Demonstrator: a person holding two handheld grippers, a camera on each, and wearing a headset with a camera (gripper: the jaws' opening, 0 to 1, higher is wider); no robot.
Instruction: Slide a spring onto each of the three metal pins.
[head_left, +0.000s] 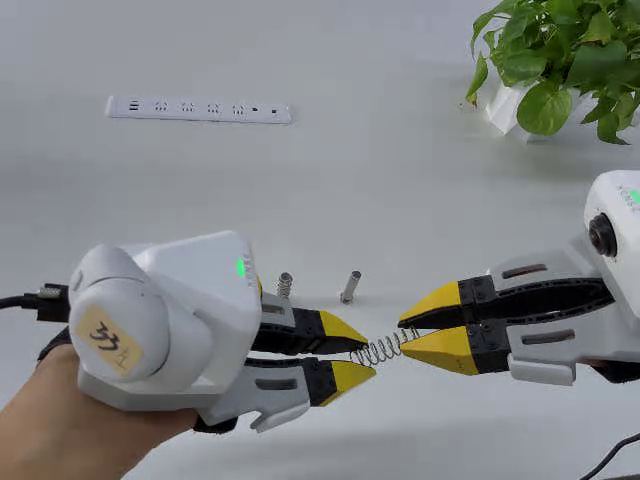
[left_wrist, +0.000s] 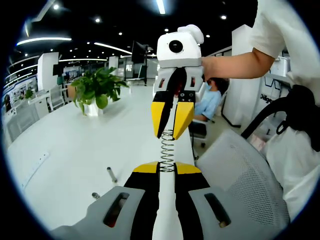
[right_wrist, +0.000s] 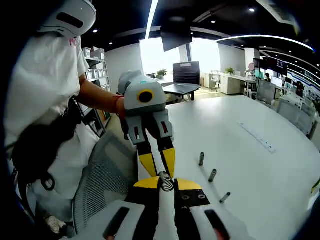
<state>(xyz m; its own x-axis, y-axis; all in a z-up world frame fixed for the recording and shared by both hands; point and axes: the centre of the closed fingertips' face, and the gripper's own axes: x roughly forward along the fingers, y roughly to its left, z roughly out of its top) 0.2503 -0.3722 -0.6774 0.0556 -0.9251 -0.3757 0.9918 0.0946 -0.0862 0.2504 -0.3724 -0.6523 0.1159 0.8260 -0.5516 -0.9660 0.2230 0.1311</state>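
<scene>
Table (head_left: 400, 180): three pins (right_wrist: 212, 175), one gripped spring (head_left: 385, 347)

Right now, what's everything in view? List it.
Flat workbench top: one, white, under everything.
Long plastic power strip: one, white, far left of the bench.
Leafy potted plant: one, green in a white pot, far right corner.
Short metal pins: three, silver, standing in a row on the bench beyond the jaws.
Coiled wire spring: one, silver, bridging the two sets of jaws above the bench.
Mesh office chair: one, grey, beside the bench.
Left gripper: one, white body, black and yellow jaws, shut on the spring's left end.
Right gripper: one, same colours, shut on the other end.
Person's hand: one, holding the left gripper.
</scene>
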